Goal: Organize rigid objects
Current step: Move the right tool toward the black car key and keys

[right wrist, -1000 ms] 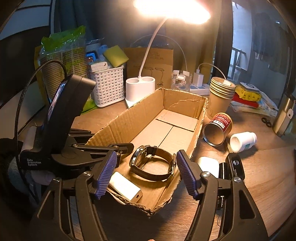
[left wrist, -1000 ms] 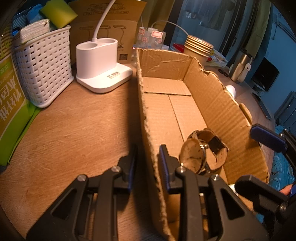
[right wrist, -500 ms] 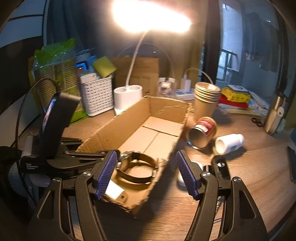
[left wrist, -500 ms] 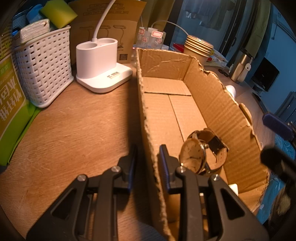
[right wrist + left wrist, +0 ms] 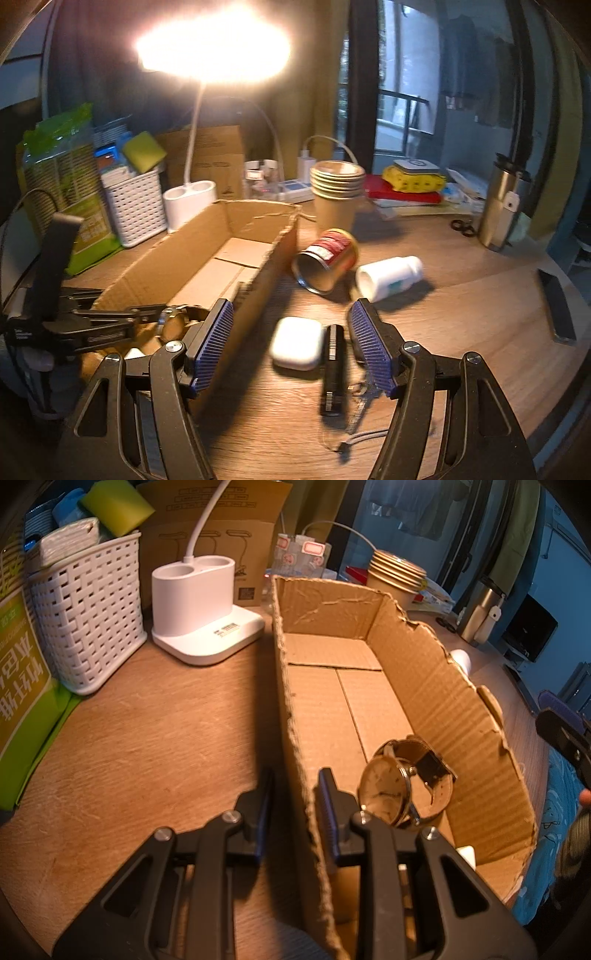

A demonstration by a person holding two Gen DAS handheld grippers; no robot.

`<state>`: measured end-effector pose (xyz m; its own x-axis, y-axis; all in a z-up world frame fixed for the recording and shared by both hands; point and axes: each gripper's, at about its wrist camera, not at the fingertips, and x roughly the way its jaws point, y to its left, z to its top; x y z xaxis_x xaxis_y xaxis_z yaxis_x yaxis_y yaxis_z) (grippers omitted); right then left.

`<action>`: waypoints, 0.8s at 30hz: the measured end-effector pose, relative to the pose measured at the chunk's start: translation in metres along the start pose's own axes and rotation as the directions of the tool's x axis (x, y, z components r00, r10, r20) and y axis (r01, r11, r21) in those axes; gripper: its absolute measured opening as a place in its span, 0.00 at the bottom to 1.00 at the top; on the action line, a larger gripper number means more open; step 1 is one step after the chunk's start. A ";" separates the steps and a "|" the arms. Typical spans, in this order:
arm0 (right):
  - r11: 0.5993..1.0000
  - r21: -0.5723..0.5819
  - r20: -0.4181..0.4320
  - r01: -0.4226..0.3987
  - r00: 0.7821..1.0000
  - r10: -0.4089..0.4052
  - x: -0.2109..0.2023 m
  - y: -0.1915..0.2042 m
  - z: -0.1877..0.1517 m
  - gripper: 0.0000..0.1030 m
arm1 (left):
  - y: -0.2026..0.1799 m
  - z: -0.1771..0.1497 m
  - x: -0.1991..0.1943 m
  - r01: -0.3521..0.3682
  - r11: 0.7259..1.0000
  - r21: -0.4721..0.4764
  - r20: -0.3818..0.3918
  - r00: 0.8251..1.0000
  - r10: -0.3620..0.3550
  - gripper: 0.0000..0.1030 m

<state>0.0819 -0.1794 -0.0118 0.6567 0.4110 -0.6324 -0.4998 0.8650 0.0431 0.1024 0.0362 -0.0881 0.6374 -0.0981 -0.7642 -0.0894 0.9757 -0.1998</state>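
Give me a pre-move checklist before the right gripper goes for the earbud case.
1. Right gripper open: ok, jaws wide apart.
2. Right gripper empty: ok, nothing between the pads.
3. Earbud case reachable: ok, it lies on the table between the open jaws, beside the box.
4. Clearance around the case: not ok, a black key fob lies right against it.
5. Box steadied: ok, left gripper straddles its near wall; whether it clamps, cannot tell.
6. Room in the box: ok, only a watch and a small white item at the near end.
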 end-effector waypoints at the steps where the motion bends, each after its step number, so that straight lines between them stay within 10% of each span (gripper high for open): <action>1: 1.000 0.003 -0.001 0.013 1.000 -0.013 0.001 -0.003 -0.001 0.68 | 0.000 0.000 0.000 0.000 1.000 0.000 0.000 1.000 0.000 0.25; 24: 0.980 0.085 -0.131 0.178 0.977 -0.166 0.058 -0.057 -0.019 0.68 | 0.000 0.000 0.001 0.001 1.000 0.000 -0.002 1.000 -0.001 0.25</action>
<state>0.1377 -0.2098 -0.0659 0.6505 0.2206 -0.7268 -0.3252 0.9456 -0.0040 0.1029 0.0360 -0.0884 0.6363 -0.0990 -0.7651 -0.0890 0.9757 -0.2002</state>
